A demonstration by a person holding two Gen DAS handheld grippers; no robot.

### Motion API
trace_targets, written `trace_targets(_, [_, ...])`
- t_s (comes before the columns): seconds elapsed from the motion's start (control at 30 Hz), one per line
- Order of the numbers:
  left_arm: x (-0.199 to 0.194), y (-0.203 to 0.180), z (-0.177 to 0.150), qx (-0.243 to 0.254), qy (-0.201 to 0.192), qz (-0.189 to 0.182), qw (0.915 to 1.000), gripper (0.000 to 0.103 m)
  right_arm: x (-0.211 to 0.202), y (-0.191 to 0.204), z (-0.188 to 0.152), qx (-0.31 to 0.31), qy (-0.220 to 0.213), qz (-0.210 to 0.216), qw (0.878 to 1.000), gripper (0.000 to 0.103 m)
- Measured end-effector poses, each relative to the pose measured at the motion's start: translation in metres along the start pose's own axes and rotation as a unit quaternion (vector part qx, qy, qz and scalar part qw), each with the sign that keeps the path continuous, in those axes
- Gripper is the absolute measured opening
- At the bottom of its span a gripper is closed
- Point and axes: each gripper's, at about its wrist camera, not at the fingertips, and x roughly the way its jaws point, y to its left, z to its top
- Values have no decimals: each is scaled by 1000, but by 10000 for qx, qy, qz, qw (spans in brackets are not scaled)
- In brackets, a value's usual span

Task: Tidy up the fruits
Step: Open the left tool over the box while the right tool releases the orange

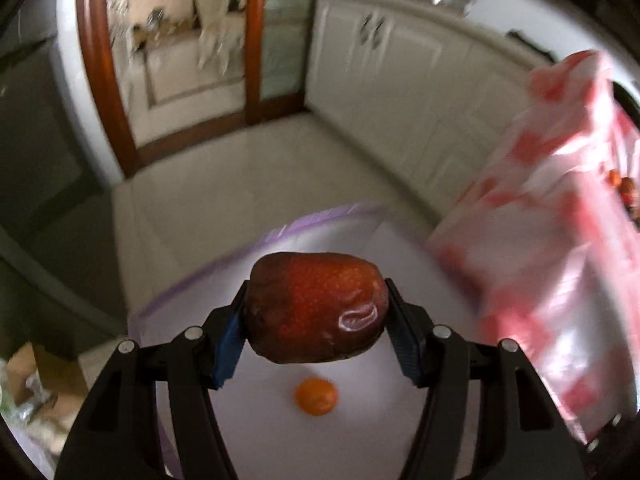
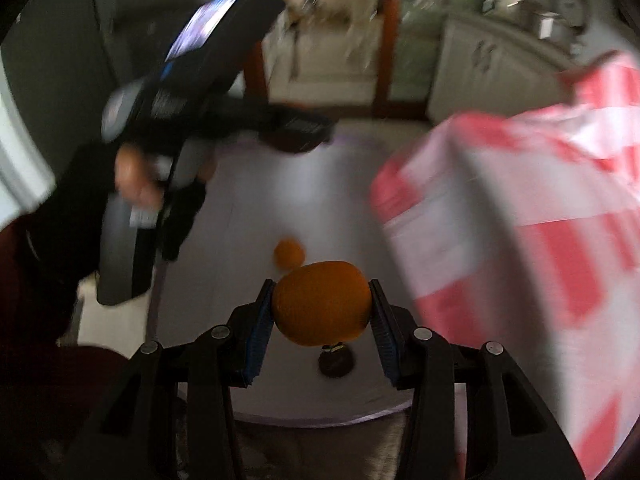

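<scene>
Progress looked early: one small orange fruit (image 1: 316,396) and one dark fruit (image 2: 336,363) already lay on the white tray (image 1: 400,264), below the tongs; more fruit showed inside the red-checked bag (image 1: 552,216) to their right. Left tongs (image 1: 316,312) were clamped on a red apple (image 1: 316,308), pads pressing both sides. Right tongs (image 2: 320,306) were clamped on an orange (image 2: 322,304). Both fruits hung above the tray, not yet set down.
</scene>
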Motion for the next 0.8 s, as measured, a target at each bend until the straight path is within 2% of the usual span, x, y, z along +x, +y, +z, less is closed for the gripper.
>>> trace_targets(0.17, [47, 17, -14, -206, 748, 266, 9966, 63, 64, 31, 2, -604, 869, 153, 9943, 46])
trace_targets(0.27, [65, 20, -22, -50, 1053, 452, 9934, 63, 90, 43, -2, -893, 1285, 195, 9875, 46])
trace_targets(0.37, [78, 19, -23, 59, 1306, 620, 9895, 63, 104, 46, -4, -1007, 1519, 168, 9831, 46])
trace_targets(0.5, [82, 20, -22, 49, 1376, 644, 9884, 64, 111, 48, -6, -935, 1687, 156, 9811, 46])
trace_targets(0.63, [84, 17, -23, 75, 1444, 698, 9870, 66, 107, 48, -5, -884, 1627, 120, 9826, 47])
trace_targets(0.67, [86, 17, -23, 52, 1448, 672, 9872, 66, 105, 50, -5, -880, 1605, 105, 9831, 49])
trace_targets(0.7, [84, 18, -21, 44, 1406, 686, 9877, 66, 102, 48, -4, -876, 1534, 89, 9842, 64])
trace_targets(0.73, [84, 17, -19, 51, 1377, 717, 9879, 68, 97, 42, -4, -869, 1463, 104, 9854, 71])
trace_targets(0.8, [81, 17, -16, 80, 1319, 780, 9882, 81, 86, 44, -2, -883, 1270, 160, 9878, 75])
